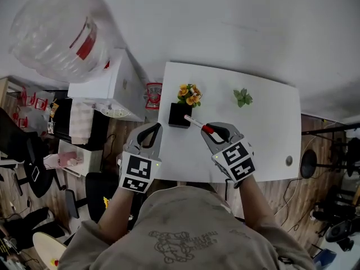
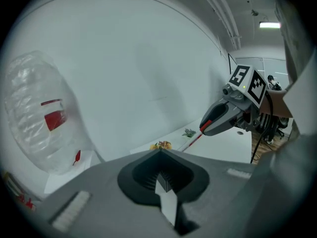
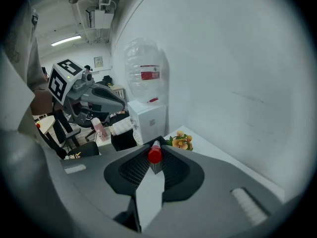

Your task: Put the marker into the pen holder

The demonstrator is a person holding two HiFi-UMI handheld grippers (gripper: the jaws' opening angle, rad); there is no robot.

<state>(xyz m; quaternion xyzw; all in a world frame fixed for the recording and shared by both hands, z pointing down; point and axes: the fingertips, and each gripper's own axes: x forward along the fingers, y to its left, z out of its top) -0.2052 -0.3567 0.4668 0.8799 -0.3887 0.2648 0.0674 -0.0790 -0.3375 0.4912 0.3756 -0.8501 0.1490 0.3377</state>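
A black square pen holder [image 1: 179, 115] stands on the white table [image 1: 270, 134], just in front of a small flower pot [image 1: 189, 94]. My right gripper [image 1: 209, 130] is shut on a white marker with a red cap [image 1: 197, 124]. The marker's white end points at the holder's right side and hangs close to it. In the right gripper view the red cap [image 3: 155, 155] sits clamped at the tip of the jaws [image 3: 156, 150]. My left gripper [image 1: 151, 131] hovers off the table's left edge, shut and empty [image 2: 161, 152]. The left gripper view shows the marker [image 2: 191, 142] under the right gripper [image 2: 223, 118].
A small green plant [image 1: 242, 97] sits at the table's far right. A water dispenser [image 1: 115, 89] with a large clear bottle [image 1: 59, 30] stands left of the table. Chairs and clutter fill the floor at the left. A white wall runs behind the table.
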